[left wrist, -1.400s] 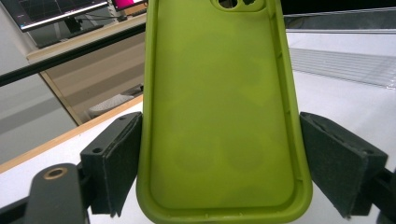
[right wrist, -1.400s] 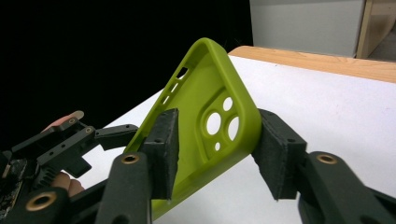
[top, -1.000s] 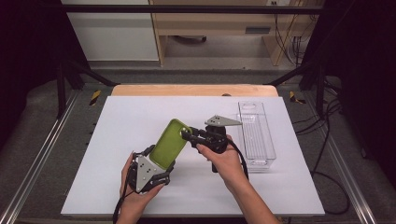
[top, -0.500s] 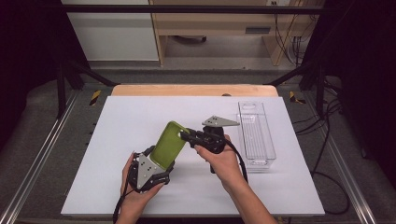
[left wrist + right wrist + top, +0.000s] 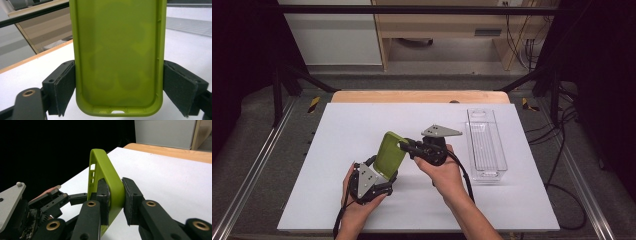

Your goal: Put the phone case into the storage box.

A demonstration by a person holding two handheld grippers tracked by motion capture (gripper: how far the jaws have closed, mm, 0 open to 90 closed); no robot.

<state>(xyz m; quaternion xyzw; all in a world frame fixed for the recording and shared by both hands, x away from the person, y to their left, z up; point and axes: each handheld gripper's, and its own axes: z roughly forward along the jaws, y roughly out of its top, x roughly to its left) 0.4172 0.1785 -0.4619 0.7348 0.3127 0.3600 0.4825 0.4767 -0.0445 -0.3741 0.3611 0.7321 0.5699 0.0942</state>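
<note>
Above the white table (image 5: 362,125), the left gripper (image 5: 379,172) clamps the green phone case (image 5: 390,152) by its sides while the right gripper (image 5: 404,146) pinches its edge. Looks like a 2-handed handover or flexing step; next likely needs 1 gripper to let go cleanly

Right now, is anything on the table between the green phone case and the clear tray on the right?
Nothing visible. Both tongs grip the green phone case: left tongs across its lower end, right tongs on its edge. Between it and the clear tray are only the right tongs and hand over bare tabletop.
</note>
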